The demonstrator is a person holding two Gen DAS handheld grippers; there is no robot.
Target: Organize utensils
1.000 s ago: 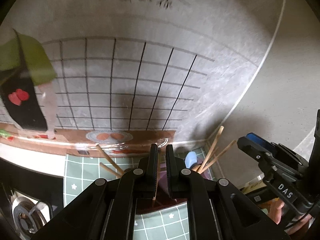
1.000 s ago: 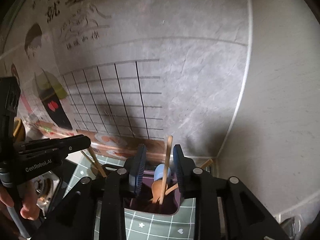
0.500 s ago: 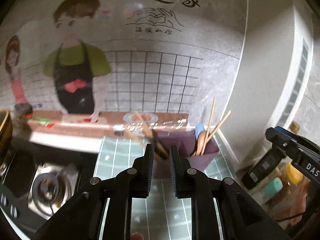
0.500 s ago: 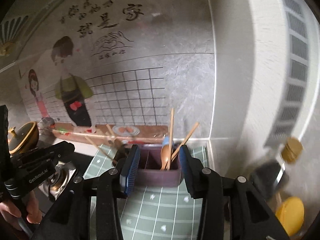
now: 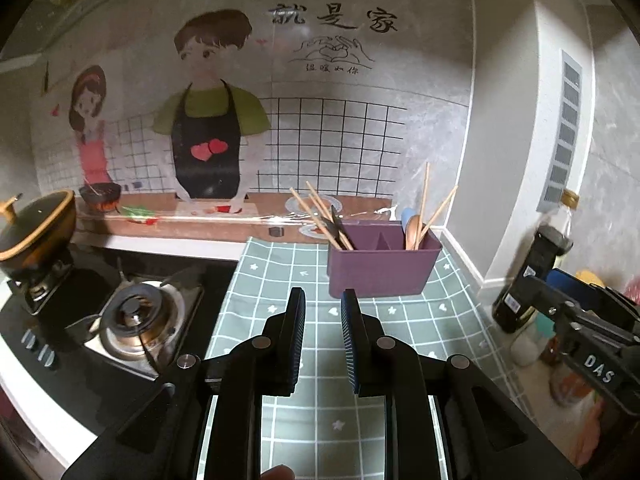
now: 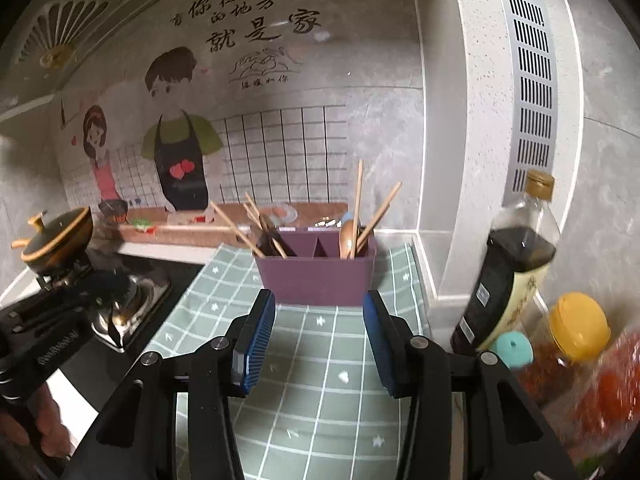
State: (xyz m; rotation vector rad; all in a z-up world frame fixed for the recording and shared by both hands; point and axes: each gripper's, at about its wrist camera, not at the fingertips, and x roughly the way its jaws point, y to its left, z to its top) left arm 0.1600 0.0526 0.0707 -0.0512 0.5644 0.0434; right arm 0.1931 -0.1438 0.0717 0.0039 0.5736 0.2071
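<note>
A purple utensil holder (image 5: pixel 380 268) with compartments stands on the green checked mat (image 5: pixel 280 280) near the back wall; it also shows in the right wrist view (image 6: pixel 316 276). Its left compartment holds wooden chopsticks (image 5: pixel 320 216) and a dark utensil. Its right compartment holds chopsticks (image 5: pixel 424 204), a wooden spoon (image 5: pixel 412 230) and a blue spoon. My left gripper (image 5: pixel 323 300) is open a little and empty, in front of the holder. My right gripper (image 6: pixel 319 300) is open wide and empty, also in front of it.
A gas stove (image 5: pixel 136 320) with a lidded pot (image 5: pixel 36 224) lies to the left. A dark sauce bottle (image 6: pixel 508 268), a yellow-lidded jar (image 6: pixel 576 328) and red packets stand at the right by the wall corner.
Both grippers have pulled back from the holder, which now looks smaller and farther. Both have opened wider, the right one most. The utensils stay in the holder.
</note>
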